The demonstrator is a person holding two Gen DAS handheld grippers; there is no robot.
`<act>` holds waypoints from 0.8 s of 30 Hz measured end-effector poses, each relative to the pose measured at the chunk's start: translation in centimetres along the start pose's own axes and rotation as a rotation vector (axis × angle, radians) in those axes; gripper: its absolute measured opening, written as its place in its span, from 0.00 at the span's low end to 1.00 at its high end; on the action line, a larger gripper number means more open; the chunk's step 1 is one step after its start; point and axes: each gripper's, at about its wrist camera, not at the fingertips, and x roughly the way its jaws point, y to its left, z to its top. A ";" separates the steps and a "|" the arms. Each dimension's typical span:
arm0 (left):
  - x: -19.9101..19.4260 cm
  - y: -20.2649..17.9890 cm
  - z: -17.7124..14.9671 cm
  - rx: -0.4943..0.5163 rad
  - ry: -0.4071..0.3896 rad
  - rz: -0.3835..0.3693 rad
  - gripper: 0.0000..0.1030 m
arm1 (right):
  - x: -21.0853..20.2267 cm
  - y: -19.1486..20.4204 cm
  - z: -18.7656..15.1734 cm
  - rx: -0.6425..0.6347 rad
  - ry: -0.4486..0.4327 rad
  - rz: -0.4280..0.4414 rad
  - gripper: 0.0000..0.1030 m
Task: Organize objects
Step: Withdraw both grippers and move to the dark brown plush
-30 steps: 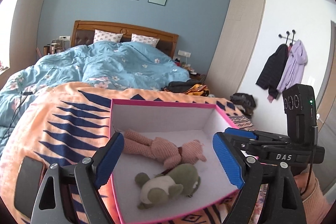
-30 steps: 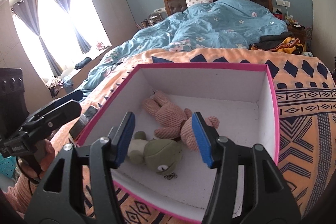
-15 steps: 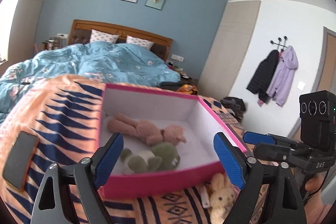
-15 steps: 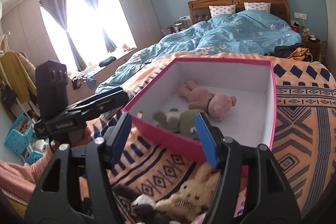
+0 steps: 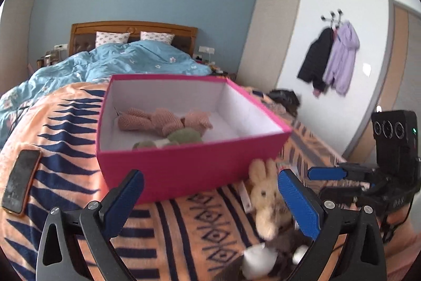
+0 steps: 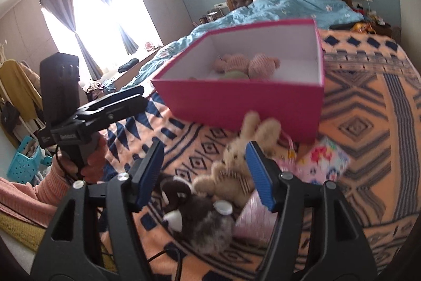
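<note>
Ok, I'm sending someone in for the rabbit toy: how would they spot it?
Find the pink box on the orange patterned blanket. The rabbit lies outside it, against its near corner. It is cream with long ears, unlike the dark brown plush beside it.

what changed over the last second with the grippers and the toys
Both grippers, left gripper and right gripper, drew back from over the box toward the rabbit and dark plush outside it. Both jaws have just been opening, empty. Bear and green toy stayed inside.
</note>
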 end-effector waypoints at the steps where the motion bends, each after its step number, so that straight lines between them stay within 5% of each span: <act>1: -0.1 -0.3 -0.4 0.016 0.011 -0.004 1.00 | -0.1 -0.4 -0.7 0.019 0.007 -0.002 0.64; 10: 0.0 -3.9 -4.3 0.158 0.111 -0.043 1.00 | -0.7 -0.5 -5.0 0.044 0.072 -0.024 0.64; 24: -0.1 -3.1 -6.1 0.121 0.166 -0.051 1.00 | 2.4 2.8 -7.5 -0.098 0.123 -0.122 0.64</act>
